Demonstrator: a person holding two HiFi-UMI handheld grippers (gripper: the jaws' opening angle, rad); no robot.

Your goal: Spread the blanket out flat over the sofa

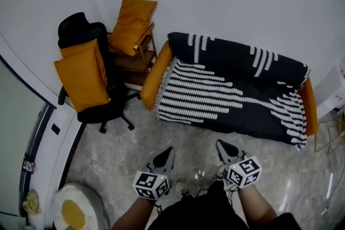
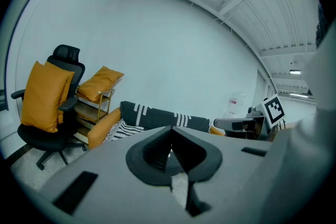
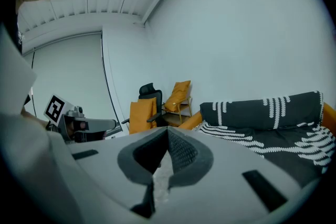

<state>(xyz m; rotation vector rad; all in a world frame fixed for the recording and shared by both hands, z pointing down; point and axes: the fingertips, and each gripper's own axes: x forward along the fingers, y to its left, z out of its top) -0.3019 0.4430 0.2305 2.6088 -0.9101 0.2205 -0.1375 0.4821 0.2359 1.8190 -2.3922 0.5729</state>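
A black blanket (image 1: 232,91) with white dashed stripes lies spread over the orange sofa (image 1: 157,74), covering seat and backrest; it also shows as the blanket (image 2: 157,118) in the left gripper view and the blanket (image 3: 262,113) in the right gripper view. Both grippers are held close to the person's body, well short of the sofa, above the marble floor. The left gripper (image 1: 167,150) is shut and empty. The right gripper (image 1: 221,144) is shut too, with nothing between its jaws.
A black office chair (image 1: 89,70) carrying an orange cushion (image 1: 81,75) stands left of the sofa. A wooden side rack (image 1: 135,56) holds another orange cushion (image 1: 132,24). A round white thing with a yellow centre (image 1: 73,213) sits at the lower left. A wire basket (image 1: 331,134) is at the right.
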